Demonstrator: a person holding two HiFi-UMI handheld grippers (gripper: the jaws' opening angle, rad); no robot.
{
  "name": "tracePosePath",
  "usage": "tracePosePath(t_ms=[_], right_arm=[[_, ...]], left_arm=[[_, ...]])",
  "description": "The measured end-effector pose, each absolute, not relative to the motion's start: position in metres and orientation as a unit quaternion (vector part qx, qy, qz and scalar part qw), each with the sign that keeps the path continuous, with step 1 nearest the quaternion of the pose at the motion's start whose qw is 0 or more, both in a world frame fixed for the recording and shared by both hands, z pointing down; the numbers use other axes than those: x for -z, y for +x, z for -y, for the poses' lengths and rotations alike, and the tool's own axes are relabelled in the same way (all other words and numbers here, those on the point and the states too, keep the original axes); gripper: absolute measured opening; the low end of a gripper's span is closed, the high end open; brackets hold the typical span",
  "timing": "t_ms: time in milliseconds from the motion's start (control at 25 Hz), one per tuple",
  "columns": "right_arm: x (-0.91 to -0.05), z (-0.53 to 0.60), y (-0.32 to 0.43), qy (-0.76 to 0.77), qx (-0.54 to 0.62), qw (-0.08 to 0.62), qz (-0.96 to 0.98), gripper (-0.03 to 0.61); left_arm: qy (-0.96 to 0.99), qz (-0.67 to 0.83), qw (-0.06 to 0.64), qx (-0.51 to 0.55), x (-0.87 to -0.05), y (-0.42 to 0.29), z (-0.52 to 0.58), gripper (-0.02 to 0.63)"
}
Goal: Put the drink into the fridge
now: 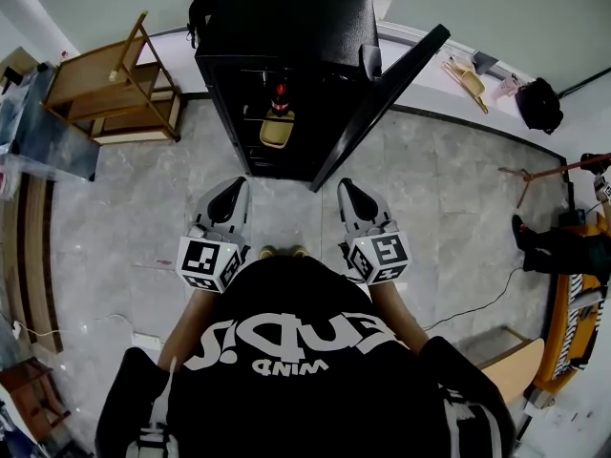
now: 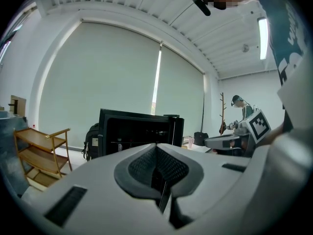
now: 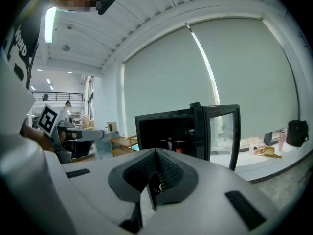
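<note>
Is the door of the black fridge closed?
No, the fridge door stands swung open at the right, and a bottle shows inside.

A grey stone-tiled floor point(image 1: 449, 189) fills the room, with a thin black cable point(image 1: 473, 303) trailing across it at the right. At the left stands a slanted wooden shelf rack point(image 1: 105, 89), its shelves bare. A wide curved window is covered by pale roller blinds point(image 2: 117, 82), and a bright strip of daylight point(image 2: 157, 77) shows where two blinds meet. Below the window runs a low white ledge point(image 1: 430, 74) carrying a wooden scoop point(image 1: 468, 79) and a black bag point(image 1: 539, 103) (well apart). The ribbed white ceiling holds a lit strip light point(image 2: 263, 31). A wooden coat stand point(image 2: 222, 112) rises by the far wall.
</note>
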State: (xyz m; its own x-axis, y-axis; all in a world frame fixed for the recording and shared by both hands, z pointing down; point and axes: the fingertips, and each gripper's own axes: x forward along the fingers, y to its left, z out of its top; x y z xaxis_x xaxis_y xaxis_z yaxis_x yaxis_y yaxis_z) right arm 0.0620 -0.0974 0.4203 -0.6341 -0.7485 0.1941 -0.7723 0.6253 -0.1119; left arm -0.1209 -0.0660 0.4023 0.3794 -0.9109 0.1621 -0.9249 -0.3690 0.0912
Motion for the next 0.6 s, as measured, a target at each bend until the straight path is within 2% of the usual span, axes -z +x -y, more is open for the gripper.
tracePosePath(t_ms=[600], right_arm=[[-0.428,0.107,0.064,0.421,-0.098,0.053,0.9,0.021]], left_arm=[[0.818,0.566,0.092,-0.047,-0.417,-0.12,0.079,0.008]])
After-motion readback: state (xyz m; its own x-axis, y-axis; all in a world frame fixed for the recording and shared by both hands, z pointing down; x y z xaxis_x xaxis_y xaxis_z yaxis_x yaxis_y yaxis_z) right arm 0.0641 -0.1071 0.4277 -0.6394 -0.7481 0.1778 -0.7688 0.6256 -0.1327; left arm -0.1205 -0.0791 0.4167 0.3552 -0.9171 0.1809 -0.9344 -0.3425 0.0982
